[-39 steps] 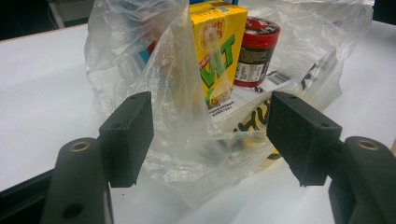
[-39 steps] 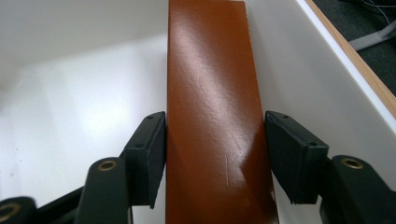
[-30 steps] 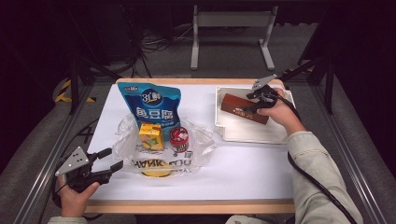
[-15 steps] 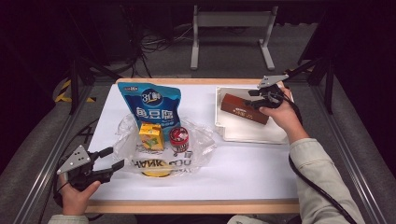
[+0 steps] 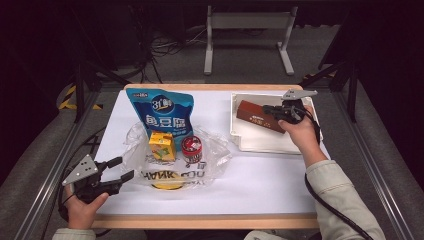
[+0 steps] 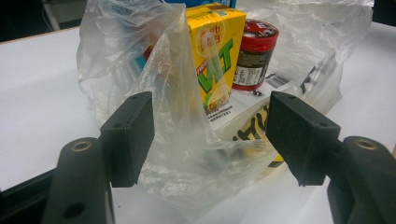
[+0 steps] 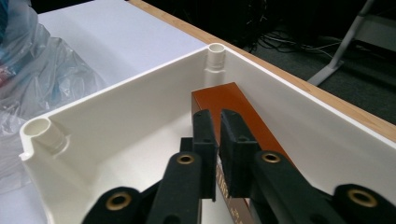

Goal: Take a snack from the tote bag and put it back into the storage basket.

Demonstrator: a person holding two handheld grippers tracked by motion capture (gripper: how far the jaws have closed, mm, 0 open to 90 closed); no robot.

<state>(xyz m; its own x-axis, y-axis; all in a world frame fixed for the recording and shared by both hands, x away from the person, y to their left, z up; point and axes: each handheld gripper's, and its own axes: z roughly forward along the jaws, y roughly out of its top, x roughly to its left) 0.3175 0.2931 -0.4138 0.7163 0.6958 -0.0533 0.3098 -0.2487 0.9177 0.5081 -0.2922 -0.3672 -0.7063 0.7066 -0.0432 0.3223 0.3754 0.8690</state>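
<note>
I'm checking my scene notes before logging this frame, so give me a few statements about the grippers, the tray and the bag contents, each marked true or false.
1. The long brown box lies inside the white plastic tray. True.
2. The left gripper is clamped shut on the clear plastic bag. False: its jaws stand wide apart, with bag film between them.
3. The yellow drink carton stands upright beside the red-lidded jar. True.
4. The blue snack pouch sits in the tray. False: it lies on the white table behind the bag.
5. The right gripper is over the tray, jaws nearly together. True.
</note>
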